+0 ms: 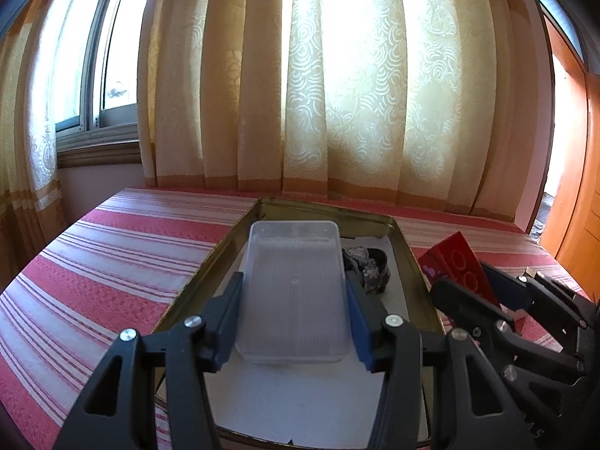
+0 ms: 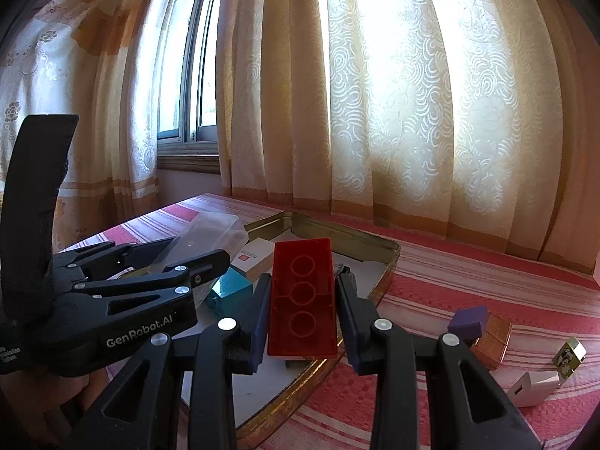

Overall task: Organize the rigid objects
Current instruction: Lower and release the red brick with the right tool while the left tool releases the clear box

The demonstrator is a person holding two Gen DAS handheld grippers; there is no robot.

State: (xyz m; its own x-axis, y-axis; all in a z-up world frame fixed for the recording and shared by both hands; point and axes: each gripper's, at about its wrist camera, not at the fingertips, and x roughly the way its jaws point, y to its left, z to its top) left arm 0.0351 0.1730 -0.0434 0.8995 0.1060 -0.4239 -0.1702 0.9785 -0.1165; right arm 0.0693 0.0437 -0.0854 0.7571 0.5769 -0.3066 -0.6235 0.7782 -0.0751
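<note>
- The left hand-held gripper [image 1: 294, 300] grips a clear plastic tray [image 1: 294, 288] by its two long sides, its blue pads pressed against them; the tray hangs above the gold tin [image 1: 414, 262], which lies on the red-striped worktop [image 1: 112, 262].
- The right hand-held gripper [image 2: 302, 307] clamps a red block [image 2: 302, 300] between its pads, hollow underside with three rings facing the camera, over the tin's near edge.
- Inside the tin, beyond the left hand-held gripper's right finger, lies a dark crumpled object [image 1: 369, 268].
- Left of the red block, a teal block [image 2: 228, 292] and a white box [image 2: 255, 258] rest in the tin.
- To the right hand-held gripper's right, on the worktop, sit a purple block [image 2: 468, 322] just beside a copper-coloured box [image 2: 493, 341], a white plug [image 2: 532, 388] and a small patterned cube [image 2: 570, 354].
</note>
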